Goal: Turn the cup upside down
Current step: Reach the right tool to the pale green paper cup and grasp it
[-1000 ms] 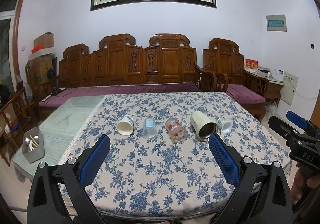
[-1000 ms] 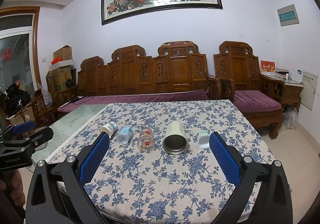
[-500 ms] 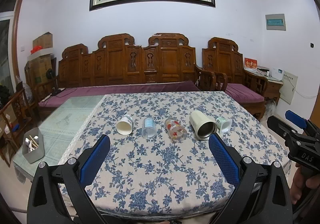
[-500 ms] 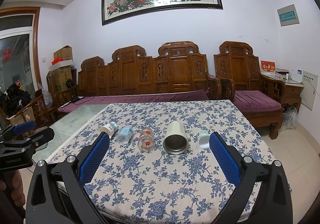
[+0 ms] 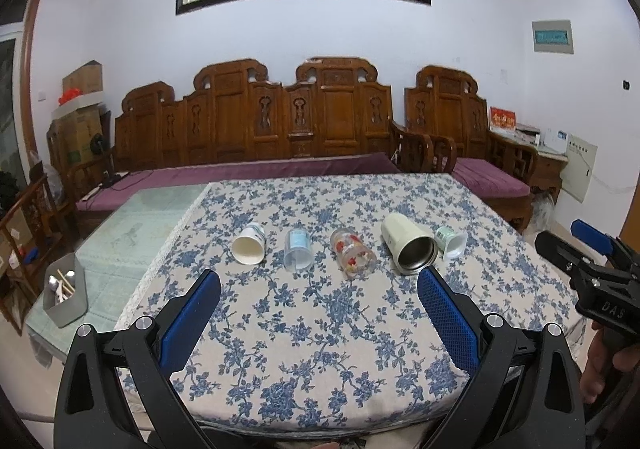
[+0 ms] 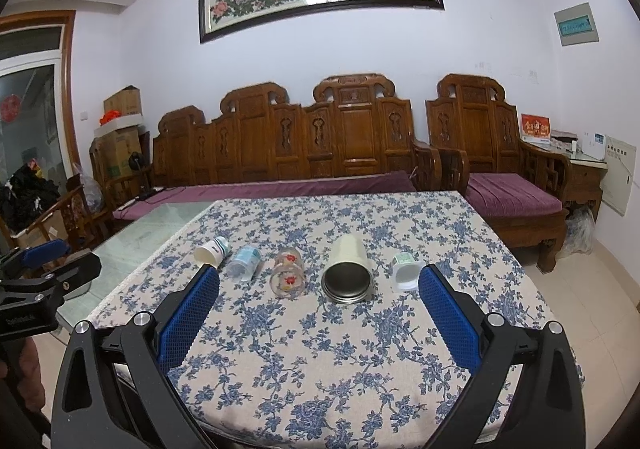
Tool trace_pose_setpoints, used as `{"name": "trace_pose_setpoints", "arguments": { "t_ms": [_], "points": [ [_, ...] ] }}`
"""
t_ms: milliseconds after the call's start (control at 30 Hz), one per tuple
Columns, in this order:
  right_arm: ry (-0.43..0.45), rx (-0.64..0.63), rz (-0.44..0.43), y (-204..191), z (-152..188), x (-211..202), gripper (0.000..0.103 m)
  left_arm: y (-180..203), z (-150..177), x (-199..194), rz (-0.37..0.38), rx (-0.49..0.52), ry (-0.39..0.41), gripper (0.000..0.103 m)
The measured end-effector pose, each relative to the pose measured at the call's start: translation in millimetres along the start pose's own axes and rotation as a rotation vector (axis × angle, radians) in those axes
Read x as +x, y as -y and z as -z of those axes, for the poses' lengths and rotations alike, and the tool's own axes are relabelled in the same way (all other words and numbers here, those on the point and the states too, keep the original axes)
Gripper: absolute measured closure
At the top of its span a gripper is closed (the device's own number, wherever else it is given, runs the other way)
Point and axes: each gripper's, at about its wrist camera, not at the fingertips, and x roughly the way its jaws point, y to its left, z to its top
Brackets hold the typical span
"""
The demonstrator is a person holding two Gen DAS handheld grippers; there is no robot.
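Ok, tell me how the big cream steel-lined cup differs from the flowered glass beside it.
The cream cup is opaque, with a dark metal inside; the flowered glass is clear with red prints. The cream cup is plainly bigger and wider-mouthed than the glass. Both lie on their sides on the tablecloth, mouths toward the cameras, untouched.

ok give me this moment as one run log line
phase: approach | left tongs: open, empty | right tongs: open, empty | five cups: on sides in a row on floral tablecloth | flipped: none
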Motion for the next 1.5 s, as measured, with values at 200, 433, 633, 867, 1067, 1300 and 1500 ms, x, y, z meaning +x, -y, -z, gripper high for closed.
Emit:
{"name": "trace_pose_setpoints", "arguments": {
  "t_ms": [200,433,633,867,1067,1300,1500],
  "points": [
    [-0.06,-0.003,0.002,21,-9,37,0.002,-1,-7,36,0.016,0.013,-0.07,0.008],
    [-0.141,0.01,0.021,55,-12,95,0.003,3,-15,82,0.047,0.042,-0.142,0.008],
    [-0.234,0.024,0.031,83,-10,149,0.008,8,-17,123,0.094,0.043,-0.207,0.008],
    [-0.362,0.028,0.036,115,-7,210,0.016,19,-11,176,0.133,0.058,-0.271,0.008],
    [-0.487,0.039,0.045,140,-7,266,0.022,25,-2,216,0.154,0.043,-0.315,0.008],
    [-0.646,0.051,0.052,165,-5,339,0.027,29,10,246,0.172,0.052,-0.361,0.008],
    [-0.751,0.035,0.051,172,3,386,0.034,27,20,260,0.177,0.06,-0.394,0.008]
  ]
}}
